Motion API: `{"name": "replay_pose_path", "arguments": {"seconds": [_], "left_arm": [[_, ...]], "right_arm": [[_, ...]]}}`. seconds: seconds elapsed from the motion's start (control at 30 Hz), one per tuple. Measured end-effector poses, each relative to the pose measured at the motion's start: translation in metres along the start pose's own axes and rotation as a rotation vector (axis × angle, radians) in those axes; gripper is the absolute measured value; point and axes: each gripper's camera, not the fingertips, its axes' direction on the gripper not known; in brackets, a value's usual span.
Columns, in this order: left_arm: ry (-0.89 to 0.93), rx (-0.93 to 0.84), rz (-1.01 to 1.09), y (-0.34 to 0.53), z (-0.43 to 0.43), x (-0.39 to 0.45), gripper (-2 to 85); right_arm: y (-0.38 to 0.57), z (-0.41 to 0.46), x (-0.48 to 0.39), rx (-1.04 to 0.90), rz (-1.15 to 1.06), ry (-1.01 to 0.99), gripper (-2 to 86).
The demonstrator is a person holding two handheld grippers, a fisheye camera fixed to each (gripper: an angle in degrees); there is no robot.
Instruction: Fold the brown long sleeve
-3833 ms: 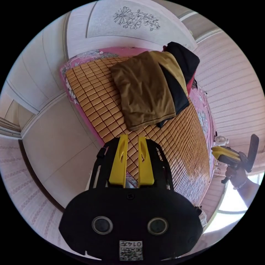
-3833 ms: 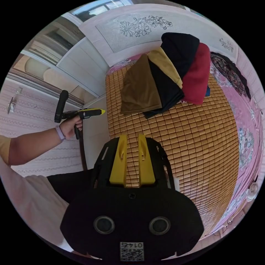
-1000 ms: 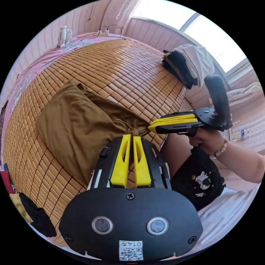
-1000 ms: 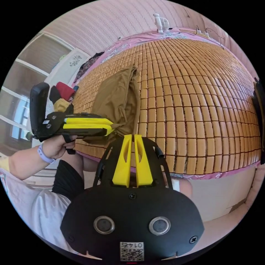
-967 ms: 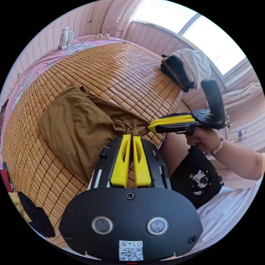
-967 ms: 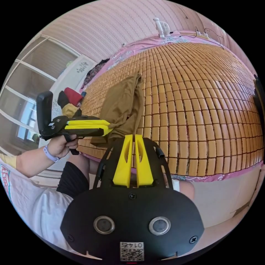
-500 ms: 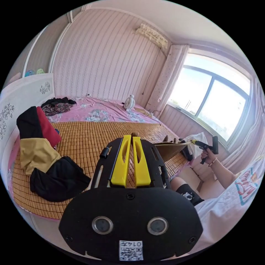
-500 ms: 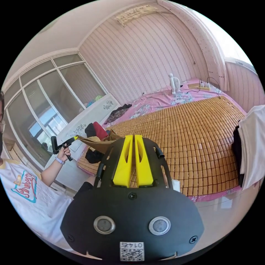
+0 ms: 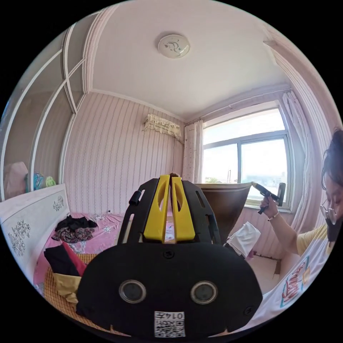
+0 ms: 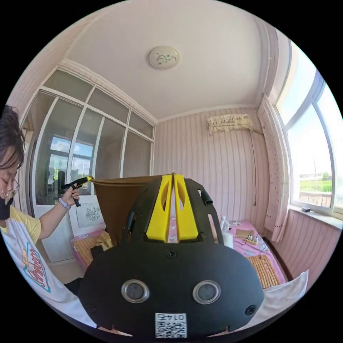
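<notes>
The brown long sleeve [image 9: 223, 209] hangs in the air as a stretched sheet, its top edge pulled taut between my two grippers. My left gripper [image 9: 170, 177] is shut on one upper corner, with a bit of brown cloth showing at the tips. My right gripper [image 9: 254, 184], held in a hand, pinches the other corner. In the right gripper view the brown long sleeve [image 10: 116, 203] drops from the same taut edge, between my right gripper [image 10: 173, 176] and my left gripper [image 10: 89, 178]. Its lower part is hidden behind the gripper bodies.
Below lies the bed with its bamboo mat [image 9: 50, 287] and pink sheet [image 9: 107, 232]. A pile of black, red and mustard clothes [image 9: 60, 262] sits near the white headboard [image 9: 25, 218]. A folded white-topped stack [image 9: 244, 237] rests by the window. The person [image 9: 307, 261] stands close.
Both grippers have risen and spread apart, lifting the brown long sleeve off the mat and stretching it between them. The cameras have tilted up towards the ceiling.
</notes>
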Motion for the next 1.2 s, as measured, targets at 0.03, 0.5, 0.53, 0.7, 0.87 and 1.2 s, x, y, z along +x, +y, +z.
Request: {"name": "replay_pose_path", "arguments": {"seconds": [0.03,0.5,0.53,0.7,0.87,1.2], "left_arm": [[0.012,0.032,0.014,-0.012,-0.013,0.006,-1.0],[0.013,0.488,0.228,-0.128,-0.155,0.064,-1.0],[0.007,0.486,0.243,-0.138,-0.155,0.062,-1.0],[-0.074,0.245,0.156,-0.146,-0.081,0.011,-1.0],[-0.181,-0.249,-0.138,-0.058,0.084,-0.103,-1.0],[-0.124,-0.04,-0.153,-0.102,0.199,-0.137,-1.0]], "right_arm": [[-0.012,-0.017,-0.008,0.053,-0.015,0.004,0.2],[-0.167,-0.117,-0.083,0.341,-0.267,-0.086,0.2],[-0.175,-0.106,-0.082,0.306,-0.29,-0.061,0.2],[-0.157,0.023,-0.038,-0.114,-0.243,-0.026,0.2],[-0.039,0.191,0.044,-0.605,-0.033,0.024,0.2],[-0.086,0.271,0.158,-0.018,0.374,-0.096,0.4]]}}
